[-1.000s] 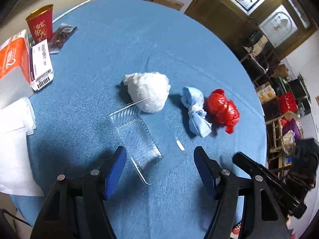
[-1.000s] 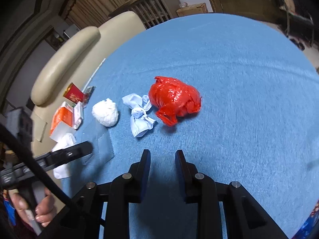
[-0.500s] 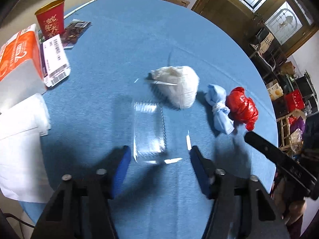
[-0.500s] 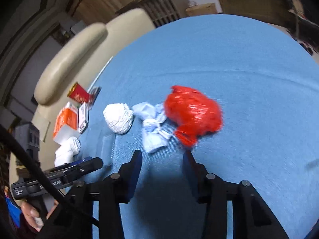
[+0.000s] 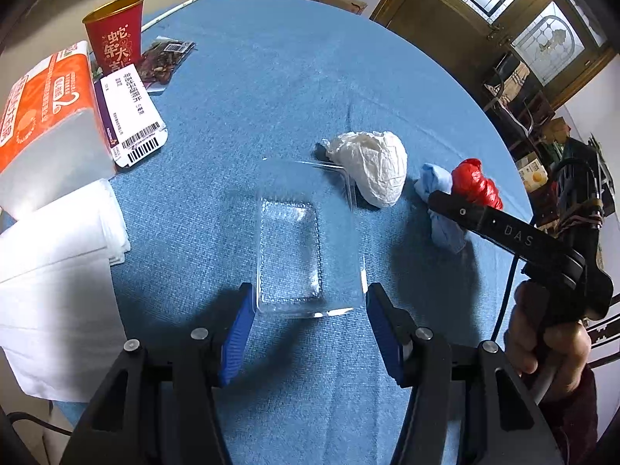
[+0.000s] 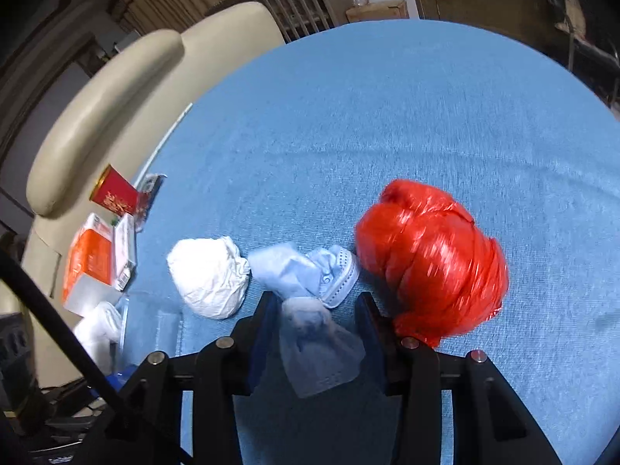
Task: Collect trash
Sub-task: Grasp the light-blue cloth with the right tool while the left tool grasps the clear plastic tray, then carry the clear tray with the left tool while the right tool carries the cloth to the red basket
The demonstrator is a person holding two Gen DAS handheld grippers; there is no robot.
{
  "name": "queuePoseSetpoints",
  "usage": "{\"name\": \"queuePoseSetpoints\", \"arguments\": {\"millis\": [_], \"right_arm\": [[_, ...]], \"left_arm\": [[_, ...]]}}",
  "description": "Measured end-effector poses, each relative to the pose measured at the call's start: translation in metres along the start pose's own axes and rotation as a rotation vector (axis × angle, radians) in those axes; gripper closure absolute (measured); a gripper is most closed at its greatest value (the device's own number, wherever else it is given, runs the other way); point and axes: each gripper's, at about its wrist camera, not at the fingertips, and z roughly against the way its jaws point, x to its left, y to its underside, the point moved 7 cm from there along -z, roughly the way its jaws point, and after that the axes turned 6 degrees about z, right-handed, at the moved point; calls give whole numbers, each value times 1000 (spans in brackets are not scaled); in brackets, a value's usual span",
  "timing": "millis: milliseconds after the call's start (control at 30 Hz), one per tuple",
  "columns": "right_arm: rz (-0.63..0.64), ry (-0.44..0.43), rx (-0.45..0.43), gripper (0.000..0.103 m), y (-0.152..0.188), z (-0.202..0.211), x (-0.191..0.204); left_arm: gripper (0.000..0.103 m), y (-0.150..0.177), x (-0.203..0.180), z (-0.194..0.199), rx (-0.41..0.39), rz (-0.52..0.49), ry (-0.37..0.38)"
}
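Blue cloth covers the round desk [image 5: 271,77]. My left hand-held gripper [image 5: 308,319] hangs released, its blue pads either side of a clear plastic tray's [image 5: 306,244] near edge, apparently not pressing. My right hand-held gripper [image 6: 317,327] has just been closing a little around the knotted pale-blue mask [image 6: 310,294]; I cannot tell whether the pads touch. A crumpled white paper ball [image 6: 209,277] lies at nine o'clock of the mask, a red plastic bag [image 6: 430,259] at three.

Blue round table [image 5: 271,77]: clear tray [image 5: 306,248], white wad [image 5: 372,166], red bag [image 6: 430,263].
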Motion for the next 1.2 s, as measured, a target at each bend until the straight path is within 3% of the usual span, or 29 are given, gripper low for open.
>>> {"name": "queuePoseSetpoints", "arguments": {"millis": [33,133,367,633,900,1200], "right_arm": [[8,6,0,67,0,0,1],[23,15,-5,73,4,3,3],[19,-3,-45,73,20,34,-1],[-25,-15,-89,73,58,87,-17],[-67,0,-142,73,89,134,-31],[-98,5,-203,73,121,183,-39]], "left_arm": [[43,0,-1,0,-4,-3,-5],[44,-2,-5,0,-24,-12,-11],[46,4,-22,3,-54,-45,-7],[46,25,-57,25,-106,-163,-23],[46,51,-87,55,-202,-311,-111],[46,75,-109,85,-276,-393,-150]]}}
